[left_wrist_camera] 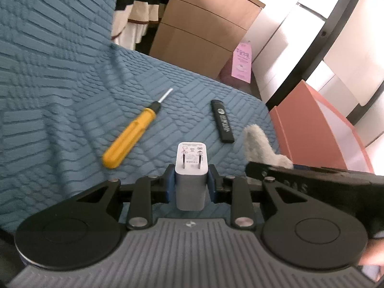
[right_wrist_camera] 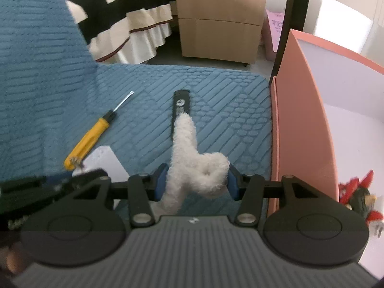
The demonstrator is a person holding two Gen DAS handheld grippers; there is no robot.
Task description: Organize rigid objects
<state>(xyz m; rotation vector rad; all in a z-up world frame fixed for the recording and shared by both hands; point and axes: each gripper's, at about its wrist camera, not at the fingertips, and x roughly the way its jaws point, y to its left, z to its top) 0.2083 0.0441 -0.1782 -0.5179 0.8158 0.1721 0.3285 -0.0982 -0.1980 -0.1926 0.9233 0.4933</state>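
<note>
My left gripper [left_wrist_camera: 190,183] is shut on a white plug charger [left_wrist_camera: 190,172], prongs facing up, held above the blue quilted cushion [left_wrist_camera: 72,96]. My right gripper [right_wrist_camera: 196,183] is shut on a white fluffy plush toy [right_wrist_camera: 192,163]; the toy also shows in the left wrist view [left_wrist_camera: 259,147]. A yellow screwdriver [left_wrist_camera: 130,133] and a black flat stick-shaped device [left_wrist_camera: 222,121] lie on the cushion ahead. In the right wrist view the screwdriver [right_wrist_camera: 91,136] lies at left, the black device [right_wrist_camera: 181,103] is partly hidden behind the plush, and the charger [right_wrist_camera: 105,160] shows at left.
A pink-walled box [right_wrist_camera: 300,124] with a white inside stands at the right of the cushion and holds a red and dark spiky toy [right_wrist_camera: 362,194]. The box also shows in the left wrist view [left_wrist_camera: 312,129]. A wooden drawer unit [left_wrist_camera: 204,24] and a striped bedspread [right_wrist_camera: 120,19] lie beyond.
</note>
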